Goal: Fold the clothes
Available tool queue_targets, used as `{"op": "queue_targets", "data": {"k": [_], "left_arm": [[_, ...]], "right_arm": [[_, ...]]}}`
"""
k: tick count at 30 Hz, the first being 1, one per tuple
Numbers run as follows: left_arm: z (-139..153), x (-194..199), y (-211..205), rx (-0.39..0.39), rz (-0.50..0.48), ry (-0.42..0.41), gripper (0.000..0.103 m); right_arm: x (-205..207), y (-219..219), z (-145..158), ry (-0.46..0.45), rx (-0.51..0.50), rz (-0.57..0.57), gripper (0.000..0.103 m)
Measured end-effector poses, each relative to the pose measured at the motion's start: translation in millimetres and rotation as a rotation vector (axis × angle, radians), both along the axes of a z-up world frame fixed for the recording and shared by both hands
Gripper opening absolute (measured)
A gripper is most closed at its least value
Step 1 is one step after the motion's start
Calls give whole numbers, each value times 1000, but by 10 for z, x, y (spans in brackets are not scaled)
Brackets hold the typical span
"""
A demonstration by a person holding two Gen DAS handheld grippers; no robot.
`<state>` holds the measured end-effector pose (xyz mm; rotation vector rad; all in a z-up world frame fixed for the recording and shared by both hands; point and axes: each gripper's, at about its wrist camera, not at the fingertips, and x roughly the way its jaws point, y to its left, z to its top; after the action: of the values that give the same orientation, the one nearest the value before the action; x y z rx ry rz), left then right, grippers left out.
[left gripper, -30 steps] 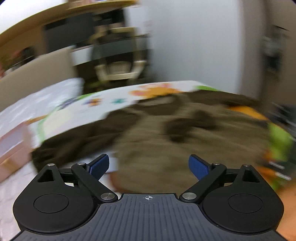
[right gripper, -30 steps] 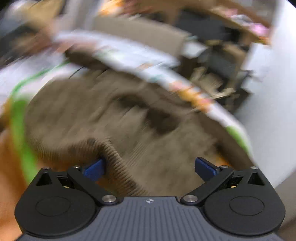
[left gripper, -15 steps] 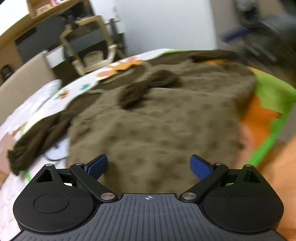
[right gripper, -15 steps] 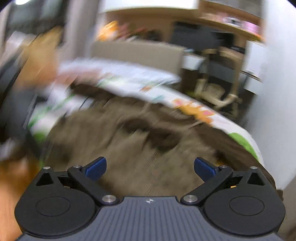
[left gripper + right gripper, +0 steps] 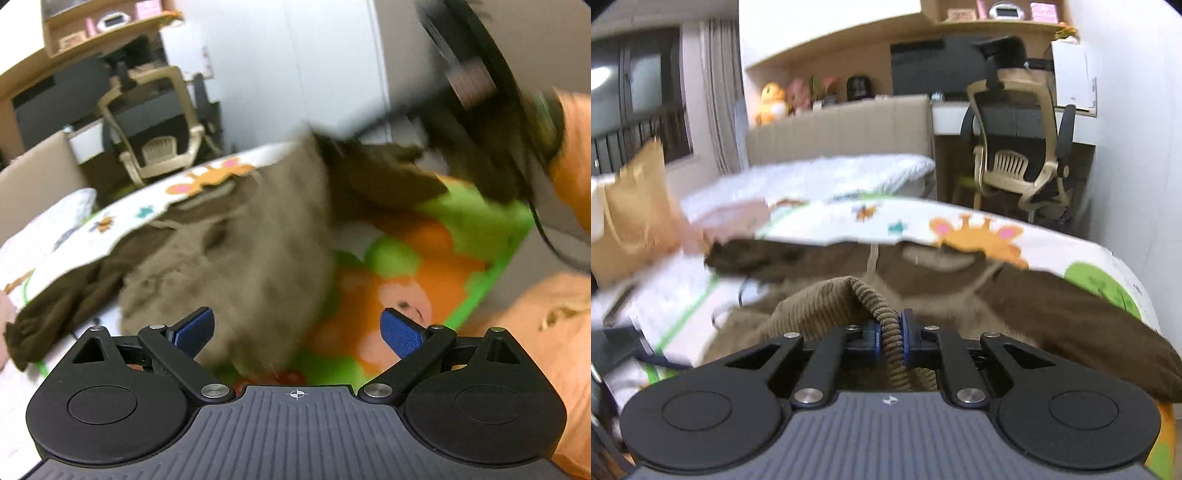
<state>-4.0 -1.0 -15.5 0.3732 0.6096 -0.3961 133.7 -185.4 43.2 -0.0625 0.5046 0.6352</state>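
Brown sweater (image 5: 827, 306) spread over a bed covered by a cartoon-print blanket (image 5: 960, 229), one ribbed edge lifted off the blanket and folded up toward the right tool (image 5: 889, 334). Right tool closed tight, blue pads pinching that ribbed edge between them, the fabric bulging up just above the pads. Darker brown sleeve (image 5: 1082, 317) trailing off the sweater body to the right, reaching the blanket's edge; another dark sleeve stretched to the left of the sweater body. From the left wrist view, left tool (image 5: 297, 330) held apart, blue pads (image 5: 400, 332) wide of each other and gripping nothing, hovering over the near end of the sweater (image 5: 236, 258) and the orange-and-green part of the blanket (image 5: 424, 258). Sweater body blurred there, one side raised and drawn up toward the upper right, where the other tool shows only as a dark blur. Orange sleeve (image 5: 576, 155) of the person at the right edge of that view. Beyond the blanket, a beige office chair (image 5: 1019, 147) beside a desk (image 5: 953, 118), soft toys (image 5: 775, 103) on a ledge behind the bed's headboard, and a white quilt (image 5: 820, 177) farther up the bed.
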Motion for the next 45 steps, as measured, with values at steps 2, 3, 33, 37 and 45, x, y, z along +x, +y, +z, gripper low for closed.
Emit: {"op": "queue_targets", "data": {"k": [2, 3, 33, 37, 45], "left_arm": [[-142, 93, -65, 67, 41, -22, 99], [-202, 152, -77, 106, 71, -41, 99], [-37, 600, 700, -32, 317, -101, 99], [-87, 535, 749, 17, 371, -123, 99], [357, 79, 1100, 38, 554, -309, 99]], "right_arm": [[-10, -14, 23, -11, -11, -4, 10], [-20, -19, 10, -13, -22, -5, 10], [-945, 990, -845, -404, -559, 137, 91], [-954, 513, -644, -491, -558, -61, 91], [-1309, -506, -131, -480, -517, -310, 91]]}}
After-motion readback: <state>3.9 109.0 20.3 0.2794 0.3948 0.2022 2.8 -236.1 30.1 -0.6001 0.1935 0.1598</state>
